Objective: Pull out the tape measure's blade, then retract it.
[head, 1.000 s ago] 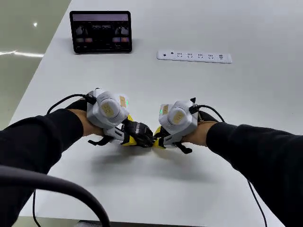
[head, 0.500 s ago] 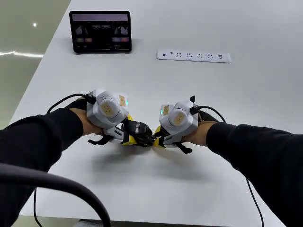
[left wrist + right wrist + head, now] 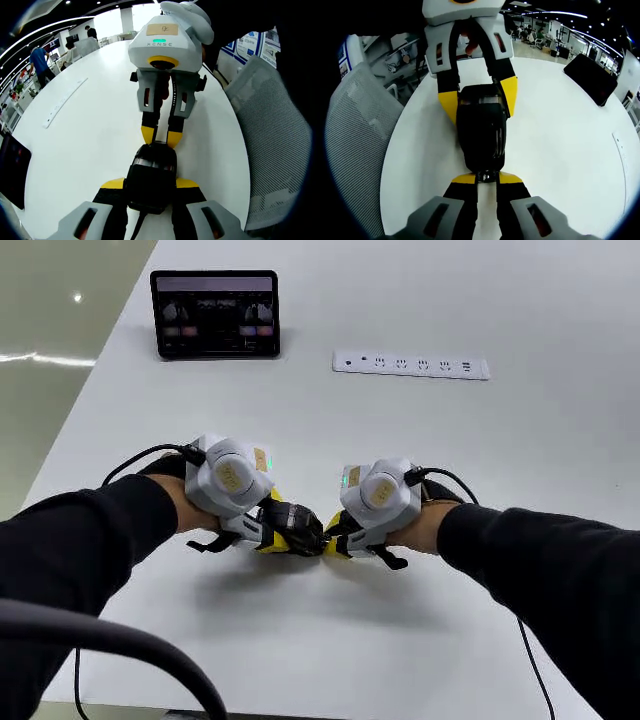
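Clamping the case: the left gripper has its yellow-tipped jaws spread to the body's width and pressed on both flanks of the tape measure. I read that as an anchor, there to stop the case sliding once the pull starts.
Pinch end: the right gripper faces it nose to nose, jaws nearly together and nipping the blade tip right at the case mouth. That's the natural place to draw from.
Line-up: both grippers point straight at each other along one axis, so a pull should run the blade out square rather than kinked.
Where it sits: the tape measure is between the two grippers, low over the near part of the white table. Whether it rests on the surface or hangs just above, I cannot tell.
Look of the thing: a compact black case, rounded and glossy, with ribbed sides.
Blade: no length of it shows between mouth and pinch, so by my reckoning the draw is not yet begun.
Background: a tablet and a power strip lie well apart, at the far side.
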A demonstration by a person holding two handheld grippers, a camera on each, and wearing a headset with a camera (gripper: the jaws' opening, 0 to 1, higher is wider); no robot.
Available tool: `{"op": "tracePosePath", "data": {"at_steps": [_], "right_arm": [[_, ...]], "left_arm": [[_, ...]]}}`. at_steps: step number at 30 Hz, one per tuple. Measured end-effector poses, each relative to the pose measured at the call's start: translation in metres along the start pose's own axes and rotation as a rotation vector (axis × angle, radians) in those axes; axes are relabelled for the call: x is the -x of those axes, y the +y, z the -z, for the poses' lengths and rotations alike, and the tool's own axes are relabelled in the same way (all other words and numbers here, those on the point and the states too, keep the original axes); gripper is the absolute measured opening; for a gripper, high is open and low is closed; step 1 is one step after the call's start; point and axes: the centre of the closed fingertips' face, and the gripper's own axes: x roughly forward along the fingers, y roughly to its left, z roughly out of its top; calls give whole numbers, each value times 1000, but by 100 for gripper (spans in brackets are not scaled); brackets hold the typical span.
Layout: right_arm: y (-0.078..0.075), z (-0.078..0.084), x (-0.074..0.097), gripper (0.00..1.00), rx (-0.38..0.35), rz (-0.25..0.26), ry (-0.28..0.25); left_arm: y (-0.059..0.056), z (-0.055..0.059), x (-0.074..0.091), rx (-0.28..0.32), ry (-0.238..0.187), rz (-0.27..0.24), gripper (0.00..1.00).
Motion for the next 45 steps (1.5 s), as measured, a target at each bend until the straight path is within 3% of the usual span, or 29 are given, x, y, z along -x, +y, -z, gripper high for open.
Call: {"op": "tracePosePath", "data": {"at_steps": [11,45], "right_arm": [[0,3,2,7,0,2,-3],[-1,35,26,8,-28,19,43]], "left_arm": [[1,2,-1,-18,25,11,29],[-3,-1,-4,-36,7,9,30]]}}
